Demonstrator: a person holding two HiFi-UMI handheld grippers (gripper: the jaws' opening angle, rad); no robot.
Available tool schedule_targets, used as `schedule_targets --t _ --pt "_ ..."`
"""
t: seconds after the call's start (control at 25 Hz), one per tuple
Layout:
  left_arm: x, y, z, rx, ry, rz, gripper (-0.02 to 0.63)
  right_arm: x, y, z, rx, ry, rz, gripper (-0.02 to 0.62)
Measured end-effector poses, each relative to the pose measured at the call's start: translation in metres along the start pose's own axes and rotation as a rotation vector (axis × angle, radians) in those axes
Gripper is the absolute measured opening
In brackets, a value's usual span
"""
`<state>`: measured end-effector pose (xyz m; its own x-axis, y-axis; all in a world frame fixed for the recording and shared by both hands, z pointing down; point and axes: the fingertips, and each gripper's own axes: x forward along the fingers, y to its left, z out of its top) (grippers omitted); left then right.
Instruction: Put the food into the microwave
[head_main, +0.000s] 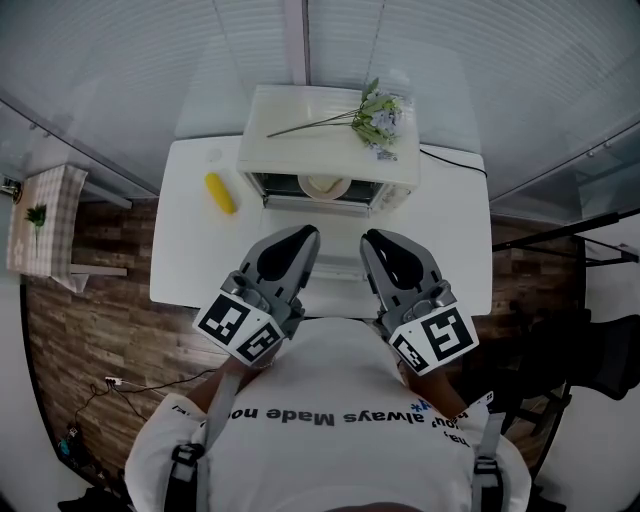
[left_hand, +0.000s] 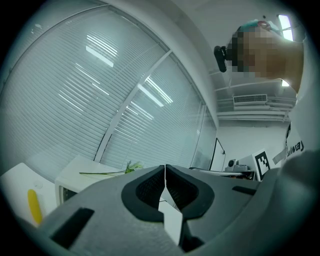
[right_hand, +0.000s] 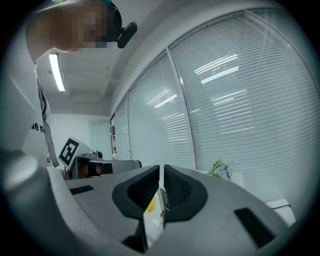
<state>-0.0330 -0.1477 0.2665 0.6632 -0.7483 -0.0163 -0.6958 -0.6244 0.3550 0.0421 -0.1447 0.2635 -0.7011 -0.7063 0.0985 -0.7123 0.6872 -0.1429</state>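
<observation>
**Bench** (head_main: 180, 260): white, set against a wall of closed blinds (head_main: 150, 60).

**Microwave** (head_main: 310, 140): cream, at the far middle of the bench, front facing the person. A pale plate (head_main: 325, 186) shows inside through the front. Whether the door is down cannot be told.

**Flower sprig** (head_main: 375, 115): lies flat on the microwave's top, heads to the right, long stem running left.

**Yellow food** (head_main: 220, 193): one long piece, lying on the bench just left of the microwave, apart from it and outside it. Also seen at the lower left of the left gripper view (left_hand: 33, 206).

**Left claw** (head_main: 305, 235): clenched, jaws meeting with only a hairline between them, nothing held. Raised close to the person's chest, tips towards the microwave, well apart from the food.

**Right claw** (head_main: 375, 240): clenched likewise, nothing held. Beside the left claw at the same height, over the bench's near edge.

**Side table** (head_main: 45, 215): checked cloth, standing on the wood floor well to the left.
</observation>
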Motion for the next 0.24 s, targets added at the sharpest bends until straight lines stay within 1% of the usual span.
schedule_targets --t 0.24 --pt "0.0022 0.0015 0.0015 -0.009 0.001 -0.005 0.015 0.0026 -0.0004 0.0014 -0.006 0.002 0.001 0.032"
